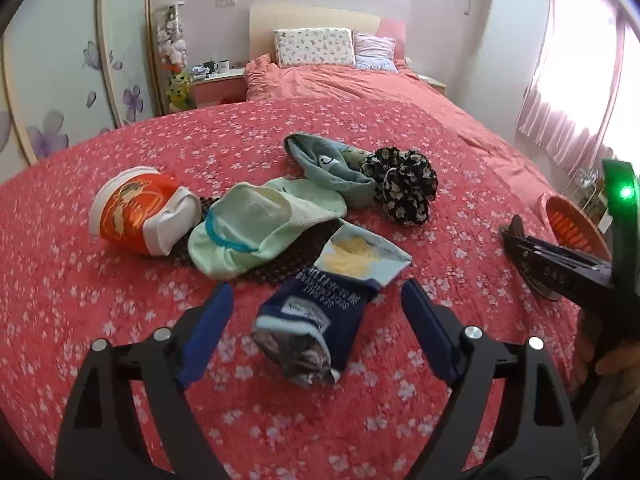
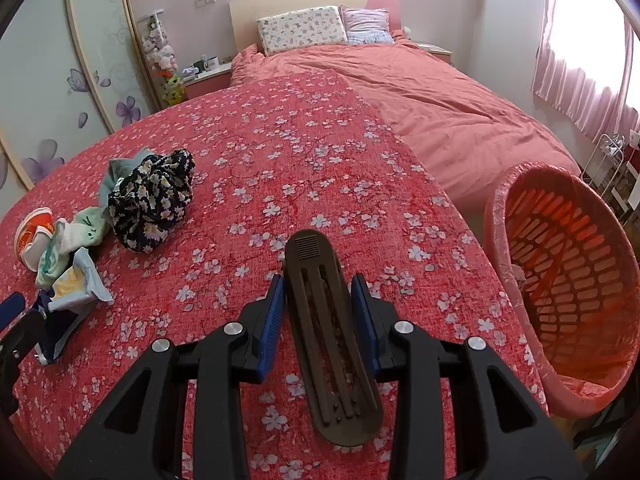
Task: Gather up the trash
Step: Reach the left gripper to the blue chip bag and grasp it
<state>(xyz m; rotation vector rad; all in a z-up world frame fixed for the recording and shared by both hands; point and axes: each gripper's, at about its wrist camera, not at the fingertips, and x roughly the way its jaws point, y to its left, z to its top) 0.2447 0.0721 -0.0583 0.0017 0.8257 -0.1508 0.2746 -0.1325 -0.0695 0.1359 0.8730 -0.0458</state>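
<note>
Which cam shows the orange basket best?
Right wrist: the orange basket fills the right side, with its slatted wall, liner and open mouth visible. Left wrist catches only a sliver behind the right gripper.

A blue chip bag (image 1: 320,304) lies open on the red flowered blanket (image 1: 120,320), crumpled, with yellow chips showing at its mouth. An orange and white paper cup (image 1: 136,216) lies on its side to the left, squashed at one end. An orange basket (image 2: 568,288) with a clear liner sits tilted at the bed's right edge, well apart from both.
</note>
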